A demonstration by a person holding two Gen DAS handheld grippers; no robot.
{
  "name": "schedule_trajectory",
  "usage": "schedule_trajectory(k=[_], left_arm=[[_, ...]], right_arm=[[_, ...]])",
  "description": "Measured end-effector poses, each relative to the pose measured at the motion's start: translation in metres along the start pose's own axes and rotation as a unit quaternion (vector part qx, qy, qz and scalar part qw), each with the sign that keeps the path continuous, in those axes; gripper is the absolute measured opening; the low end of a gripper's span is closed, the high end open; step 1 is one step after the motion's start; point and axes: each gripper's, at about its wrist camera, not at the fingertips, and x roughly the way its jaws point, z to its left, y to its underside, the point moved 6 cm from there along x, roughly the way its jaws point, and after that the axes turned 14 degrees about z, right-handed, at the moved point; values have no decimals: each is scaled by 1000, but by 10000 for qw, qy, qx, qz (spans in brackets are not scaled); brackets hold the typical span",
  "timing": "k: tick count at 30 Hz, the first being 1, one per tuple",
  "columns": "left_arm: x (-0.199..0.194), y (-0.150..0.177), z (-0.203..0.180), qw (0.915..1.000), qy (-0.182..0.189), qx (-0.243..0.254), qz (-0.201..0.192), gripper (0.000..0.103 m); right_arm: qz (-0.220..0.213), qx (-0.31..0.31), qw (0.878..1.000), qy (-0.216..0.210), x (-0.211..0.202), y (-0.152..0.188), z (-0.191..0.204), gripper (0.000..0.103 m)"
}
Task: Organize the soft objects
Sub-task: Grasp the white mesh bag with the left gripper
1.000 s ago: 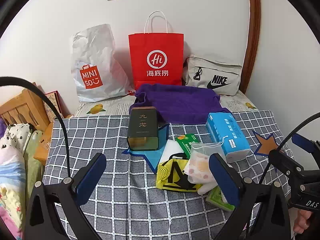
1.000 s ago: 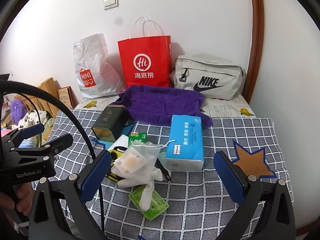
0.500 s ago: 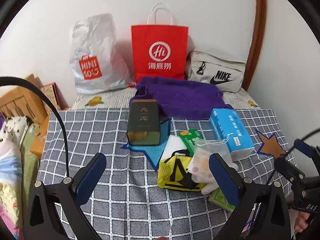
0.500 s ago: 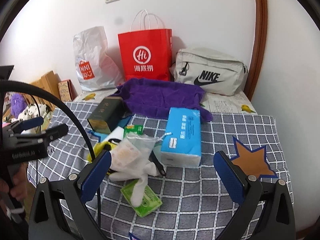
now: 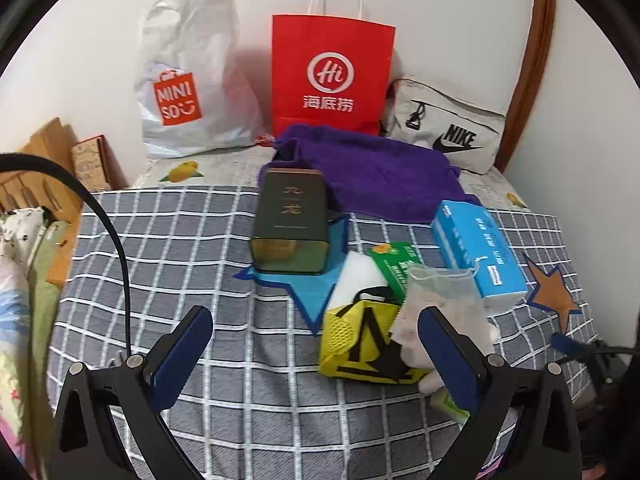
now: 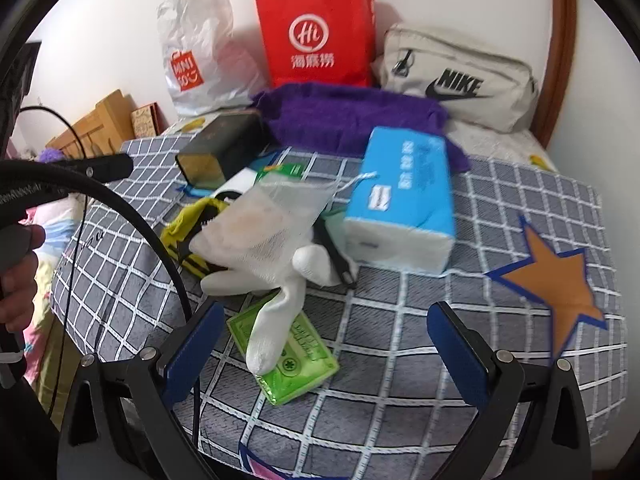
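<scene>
Soft objects lie clustered at the centre of a grey-and-white checked bed cover (image 6: 400,320): a translucent white mesh drawstring pouch (image 6: 272,216) rests on a white knitted sock (image 6: 276,320), whose toe lies across a flat green plastic packet (image 6: 296,368); a yellow-and-black mesh bag (image 5: 360,344) lies just left of the pouch, touching it. The right hand-held gripper (image 6: 320,344) hovers over the cover with its blue-padded fingers spread wide and nothing between them; the sock toe and green packet lie just ahead of its left finger. The left hand-held gripper (image 5: 316,348) is likewise wide open and empty, the yellow bag and pouch lying just beyond its right finger. A blue rectangular tissue pack (image 6: 404,204) lies beside the pouch on the right, a green printed packet (image 5: 396,264) and a white flat item (image 5: 360,280) behind the yellow bag, and a dark green rectangular tin (image 5: 290,224) rests on a blue star patch (image 5: 312,288). A rumpled purple towel (image 5: 384,176) lies further back. Against the white wall (image 5: 460,20) stand a white Miniso plastic bag (image 5: 188,76), a red paper carrier bag (image 5: 332,76) and a beige Nike pouch bag (image 5: 444,132); their contents cannot be seen.
</scene>
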Motion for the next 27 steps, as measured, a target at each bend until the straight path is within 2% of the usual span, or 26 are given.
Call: schedule_trajectory(k=[5, 8, 11, 14, 18, 20, 21, 22, 27], left_arm=[[20, -5, -30, 9981, 442, 391, 185, 103], [39, -7, -59, 9936, 750, 730, 425, 103], [55, -7, -84, 9890, 886, 1033, 583, 103], [70, -6, -102, 9863, 856, 1193, 752, 103], [93, -4, -113, 9847, 622, 1277, 1004, 102], [98, -3, -113, 9853, 517, 1271, 1020, 87], [98, -3, -112, 9854, 530, 1284, 985, 71], [98, -2, -112, 9854, 548, 1294, 958, 66], [93, -3, -101, 9861, 617, 1296, 835, 59]], right_arm=[[165, -84, 9998, -35, 11, 4, -1, 101], [210, -15, 9998, -56, 12, 8, -12, 101], [234, 146, 9996, -85, 10, 13, -28, 101], [230, 394, 9989, -102, 9, 17, -46, 101], [240, 755, 9966, -212, 10, 20, -67, 101], [239, 855, 9957, -244, 11, 21, -74, 101], [232, 888, 9955, -246, 12, 21, -77, 101], [223, 920, 9952, -249, 12, 21, -79, 101], [193, 1031, 9938, -371, 14, 20, -83, 101]])
